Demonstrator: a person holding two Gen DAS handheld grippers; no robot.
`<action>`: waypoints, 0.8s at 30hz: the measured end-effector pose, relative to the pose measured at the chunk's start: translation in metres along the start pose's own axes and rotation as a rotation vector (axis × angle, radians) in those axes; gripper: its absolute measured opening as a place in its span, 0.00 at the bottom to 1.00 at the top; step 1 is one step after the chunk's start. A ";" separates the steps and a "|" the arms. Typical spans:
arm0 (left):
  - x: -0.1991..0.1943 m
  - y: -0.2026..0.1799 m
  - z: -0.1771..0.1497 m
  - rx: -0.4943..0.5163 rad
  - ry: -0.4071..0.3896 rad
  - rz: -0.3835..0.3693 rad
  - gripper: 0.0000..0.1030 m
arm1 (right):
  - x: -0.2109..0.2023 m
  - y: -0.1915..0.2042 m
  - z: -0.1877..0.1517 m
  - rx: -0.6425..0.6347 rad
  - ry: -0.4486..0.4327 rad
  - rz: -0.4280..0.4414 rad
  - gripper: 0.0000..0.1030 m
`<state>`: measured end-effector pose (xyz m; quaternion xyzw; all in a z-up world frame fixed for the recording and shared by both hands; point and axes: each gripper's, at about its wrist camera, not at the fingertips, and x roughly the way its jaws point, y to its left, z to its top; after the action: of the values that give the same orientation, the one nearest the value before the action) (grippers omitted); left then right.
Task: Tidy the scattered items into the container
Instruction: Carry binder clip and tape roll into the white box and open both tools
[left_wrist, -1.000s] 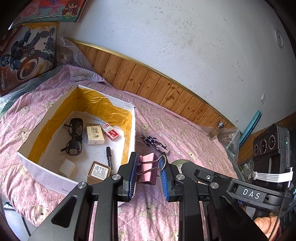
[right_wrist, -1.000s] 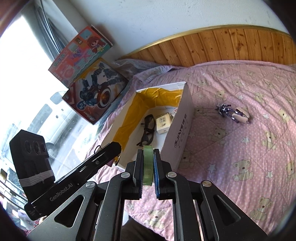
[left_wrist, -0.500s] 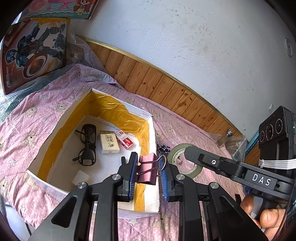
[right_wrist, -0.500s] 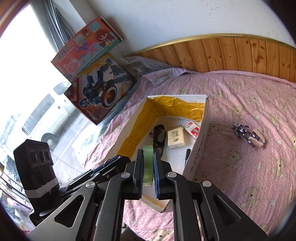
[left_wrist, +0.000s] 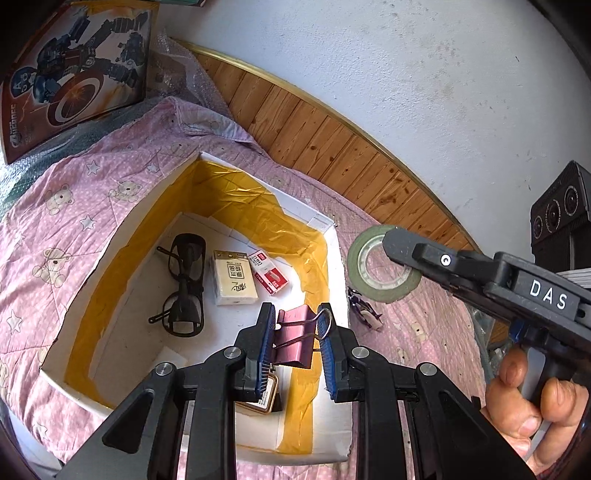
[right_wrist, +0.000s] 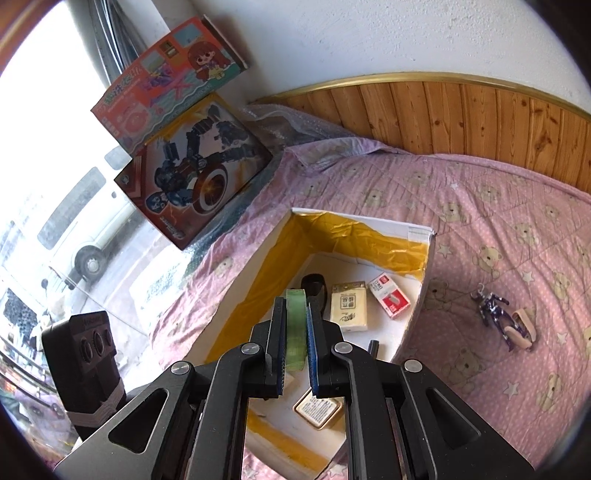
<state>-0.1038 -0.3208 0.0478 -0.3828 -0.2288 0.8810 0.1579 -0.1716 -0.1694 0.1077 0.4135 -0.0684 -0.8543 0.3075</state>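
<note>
A white box lined with yellow tape sits on the pink bedspread. Inside lie black glasses, a cream packet, a red-and-white staple box and a small tin. My left gripper is shut on a pink binder clip, held above the box's near right part. My right gripper is shut on a green tape roll, also hovering over the box; the left wrist view shows that roll beside the box's right wall. A small purple figure lies on the bedspread to the right.
Two toy boxes lean against the wall at the bed's left end by a window. Wooden wall panelling runs behind the bed. A person's hand grips the right tool's handle. The open bedspread stretches right of the box.
Both grippers have travelled from beside the box to above it, each still holding its item. The box and its contents now fill the centre of both views.
</note>
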 end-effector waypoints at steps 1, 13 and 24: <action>0.003 0.001 0.002 -0.003 0.006 0.002 0.24 | 0.005 0.000 0.005 -0.007 0.005 -0.004 0.10; 0.047 0.020 0.017 -0.073 0.117 0.009 0.24 | 0.087 -0.005 0.059 -0.049 0.132 -0.028 0.10; 0.077 0.048 0.026 -0.172 0.182 0.029 0.33 | 0.171 -0.020 0.081 -0.096 0.204 -0.094 0.28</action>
<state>-0.1788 -0.3333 -0.0081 -0.4768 -0.2825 0.8218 0.1318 -0.3216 -0.2639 0.0393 0.4857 0.0238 -0.8236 0.2919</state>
